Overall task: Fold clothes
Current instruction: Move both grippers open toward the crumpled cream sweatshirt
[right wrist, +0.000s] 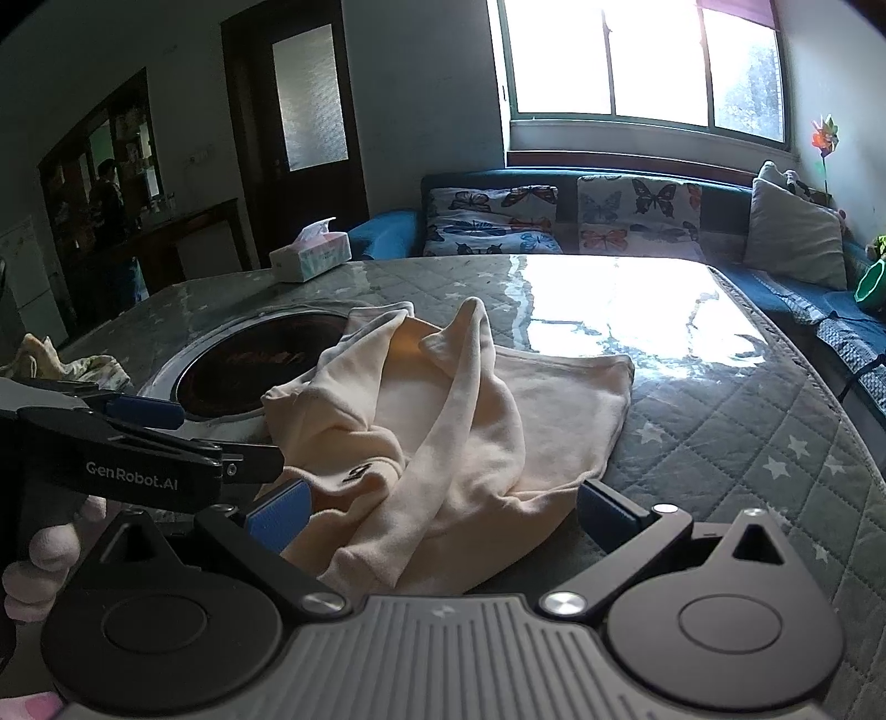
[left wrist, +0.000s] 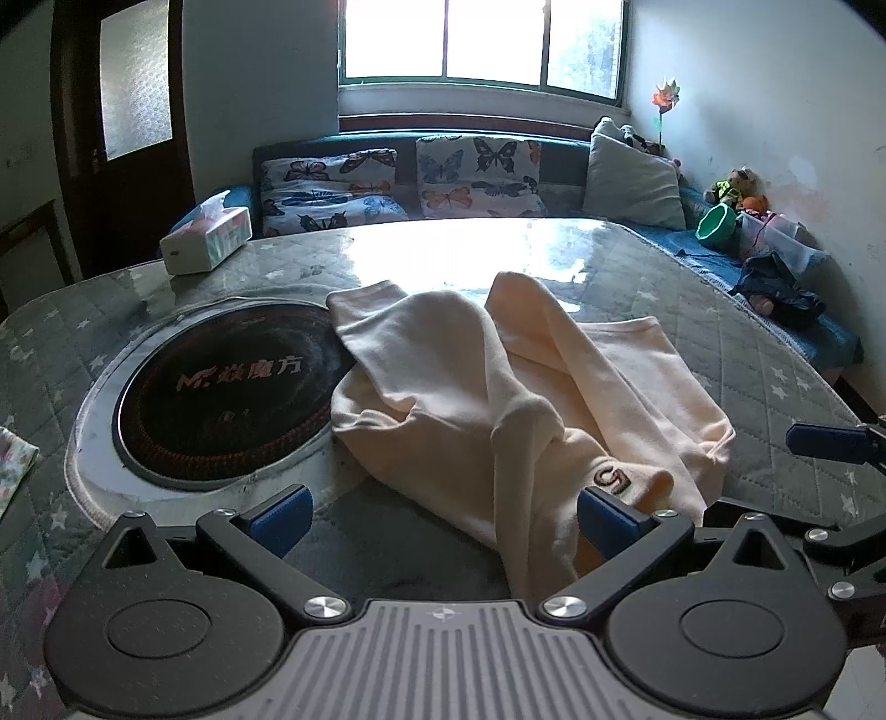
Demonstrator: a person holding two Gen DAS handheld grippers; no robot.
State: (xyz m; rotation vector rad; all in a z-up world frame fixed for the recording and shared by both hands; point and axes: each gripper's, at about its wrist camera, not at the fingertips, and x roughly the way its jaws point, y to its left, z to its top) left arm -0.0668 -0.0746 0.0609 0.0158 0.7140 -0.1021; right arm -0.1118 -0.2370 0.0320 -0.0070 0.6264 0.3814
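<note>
cream garment (left wrist: 515, 399) crumpled — both grippers low, jaws spread.

- Light source: daylight from the far window (left wrist: 482, 39), overexposed to plain white in both views.
- Glare: a broad white sheen on the glossy table cover (left wrist: 775, 354) at its far side, below the window; quilting washed out there.
- Room: dim at left; door (left wrist: 119, 111) and near corners dark.
- Shadows: soft, falling toward the near edge; folds of the cream garment (left wrist: 498, 387) shaded.
- Distortion: strong fisheye bending, black vignette at corners.
- Focus: sharp centrally, softer at edges.
</note>
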